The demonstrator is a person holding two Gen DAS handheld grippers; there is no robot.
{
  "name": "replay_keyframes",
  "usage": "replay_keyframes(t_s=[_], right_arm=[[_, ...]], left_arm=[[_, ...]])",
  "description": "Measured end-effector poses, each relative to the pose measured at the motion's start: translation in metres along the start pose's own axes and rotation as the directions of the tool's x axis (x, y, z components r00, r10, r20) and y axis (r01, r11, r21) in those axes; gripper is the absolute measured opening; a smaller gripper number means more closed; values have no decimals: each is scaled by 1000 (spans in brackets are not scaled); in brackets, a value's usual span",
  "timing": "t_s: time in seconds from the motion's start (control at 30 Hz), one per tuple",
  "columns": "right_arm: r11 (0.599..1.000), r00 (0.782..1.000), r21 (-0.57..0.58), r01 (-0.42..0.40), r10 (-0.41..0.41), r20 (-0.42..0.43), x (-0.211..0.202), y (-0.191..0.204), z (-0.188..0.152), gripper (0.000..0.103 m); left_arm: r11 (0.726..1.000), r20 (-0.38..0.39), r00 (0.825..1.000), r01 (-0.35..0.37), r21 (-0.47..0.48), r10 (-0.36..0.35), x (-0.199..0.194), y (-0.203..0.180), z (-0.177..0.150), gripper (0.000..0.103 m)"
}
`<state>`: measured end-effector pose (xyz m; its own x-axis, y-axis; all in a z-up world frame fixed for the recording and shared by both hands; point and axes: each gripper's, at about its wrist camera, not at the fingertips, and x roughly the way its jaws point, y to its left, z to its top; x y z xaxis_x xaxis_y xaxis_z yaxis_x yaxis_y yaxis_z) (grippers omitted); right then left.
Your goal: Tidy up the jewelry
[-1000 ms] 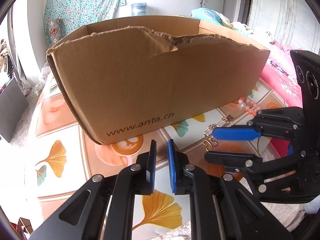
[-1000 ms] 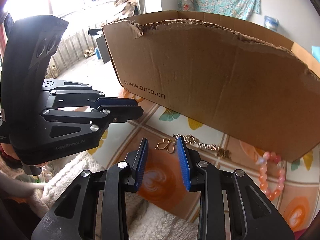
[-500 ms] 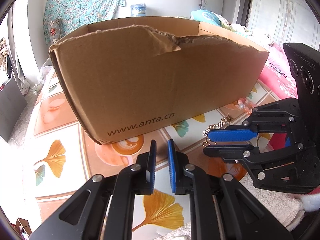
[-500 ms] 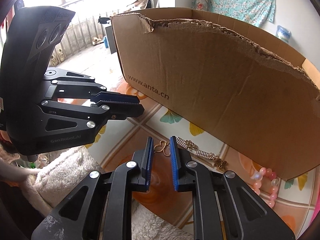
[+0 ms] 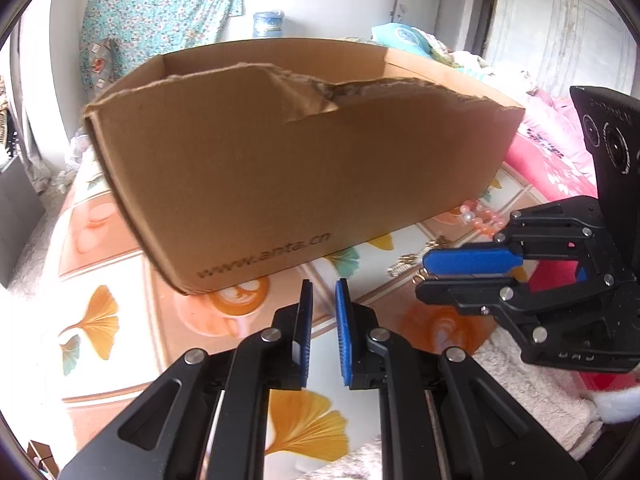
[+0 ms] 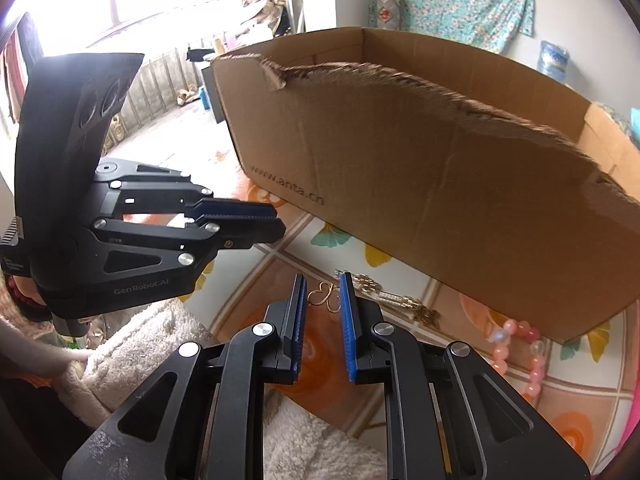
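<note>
The right gripper [image 6: 323, 294], its jaws having just been closing, is pinching a gold clasp [image 6: 322, 295] between its pads, while the left gripper [image 5: 323, 294] is hovering narrowed on nothing. The gold chain [image 6: 394, 298] is trailing toward 3 o'clock, a pink bracelet [image 6: 520, 354] lying at 4 o'clock, the box [image 6: 420, 184] standing at 12 o'clock

The right gripper [image 6: 323, 286] now has its jaws much narrower than one second ago; they have just been closing. The gold clasp [image 6: 323, 294] of the gold chain [image 6: 394, 300] now sits between the blue fingertips [image 6: 346, 300], where earlier it lay free ahead of them.
</note>
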<state>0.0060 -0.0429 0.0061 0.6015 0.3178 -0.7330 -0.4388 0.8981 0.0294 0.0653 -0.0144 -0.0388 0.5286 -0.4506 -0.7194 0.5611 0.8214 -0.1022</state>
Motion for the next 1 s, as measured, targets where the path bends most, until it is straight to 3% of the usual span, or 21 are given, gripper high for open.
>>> replay_keyframes(t_s=[0.1, 0.3, 0.5, 0.63, 1.0], right_arm=[[999, 1000, 43, 22, -22, 11, -10, -9, -5, 15], [994, 999, 103, 42, -46, 29, -24, -24, -10, 15], [991, 998, 125, 38, -44, 41, -26, -30, -12, 15], [990, 998, 135, 32, -40, 52, -26, -34, -12, 15], [989, 997, 145, 25, -36, 74, -34, -32, -20, 15]], left_arm=[[999, -6, 999, 47, 20, -47, 5, -9, 3, 11], [991, -18, 998, 68, 116, -67, 16, -30, 10, 26], [979, -28, 999, 28, 203, -23, 28, -45, 15, 27], [977, -39, 999, 22, 211, -14, 31, -46, 19, 27], [960, -74, 997, 46, 278, -26, 31, -56, 19, 5]])
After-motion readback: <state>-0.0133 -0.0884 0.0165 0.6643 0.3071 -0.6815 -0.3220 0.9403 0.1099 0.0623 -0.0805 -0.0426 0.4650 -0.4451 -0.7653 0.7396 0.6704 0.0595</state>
